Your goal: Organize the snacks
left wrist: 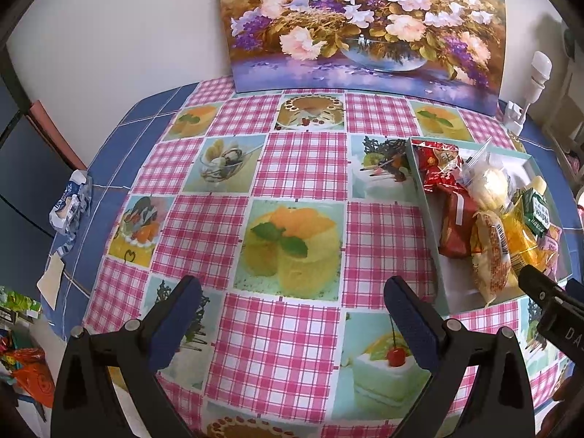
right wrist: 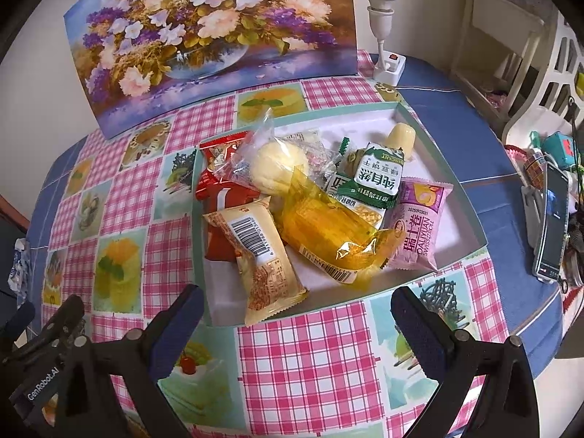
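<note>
A shallow teal-rimmed box [right wrist: 471,219] holds several wrapped snacks: a red packet [right wrist: 219,179], a clear bag with a pale bun [right wrist: 281,168], a cream packet with a barcode [right wrist: 262,259], a yellow see-through packet [right wrist: 328,233], a green biscuit packet [right wrist: 376,179] and a pink Swiss roll packet [right wrist: 419,226]. My right gripper [right wrist: 297,314] hangs open just in front of the box's near edge, nothing between its fingers. My left gripper [left wrist: 292,308] is open over the bare tablecloth, left of the box [left wrist: 430,226]. The right gripper's finger [left wrist: 544,292] shows at the left wrist view's right edge.
A flower painting [left wrist: 365,25] leans on the wall behind the table. A white lamp bulb on a socket [right wrist: 383,25] stands at the back right. A phone on a stand [right wrist: 553,226] and clutter sit at the right edge. A crumpled blue-white wrapper [left wrist: 69,204] lies at the table's left edge.
</note>
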`<state>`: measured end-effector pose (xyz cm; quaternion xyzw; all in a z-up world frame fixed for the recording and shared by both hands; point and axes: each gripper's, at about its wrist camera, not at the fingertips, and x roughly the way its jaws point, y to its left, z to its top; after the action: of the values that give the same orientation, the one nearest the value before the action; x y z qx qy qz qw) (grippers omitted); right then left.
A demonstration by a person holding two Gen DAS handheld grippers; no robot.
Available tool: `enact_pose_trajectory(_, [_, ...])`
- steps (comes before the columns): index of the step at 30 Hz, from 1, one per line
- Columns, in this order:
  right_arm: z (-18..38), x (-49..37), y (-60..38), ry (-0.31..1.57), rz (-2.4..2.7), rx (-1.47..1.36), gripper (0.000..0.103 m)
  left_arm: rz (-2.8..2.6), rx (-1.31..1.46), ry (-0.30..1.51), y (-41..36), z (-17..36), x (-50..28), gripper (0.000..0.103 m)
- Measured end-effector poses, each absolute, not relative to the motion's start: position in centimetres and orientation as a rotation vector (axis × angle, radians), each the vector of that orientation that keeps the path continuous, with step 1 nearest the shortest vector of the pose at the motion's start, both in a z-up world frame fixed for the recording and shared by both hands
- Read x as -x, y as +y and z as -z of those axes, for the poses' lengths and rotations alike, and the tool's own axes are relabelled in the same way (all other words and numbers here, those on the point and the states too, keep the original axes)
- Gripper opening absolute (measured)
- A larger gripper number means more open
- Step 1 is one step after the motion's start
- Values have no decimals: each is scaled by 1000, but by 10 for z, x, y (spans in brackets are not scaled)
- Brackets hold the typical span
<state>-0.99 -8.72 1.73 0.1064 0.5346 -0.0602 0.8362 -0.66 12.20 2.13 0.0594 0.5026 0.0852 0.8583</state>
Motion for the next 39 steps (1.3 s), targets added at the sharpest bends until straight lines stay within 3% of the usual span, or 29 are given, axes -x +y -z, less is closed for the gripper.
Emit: enact_pose_trajectory(39, [-19, 4, -79, 1124, 144, -157, 103, -143, -148, 1026, 122, -25, 4, 100])
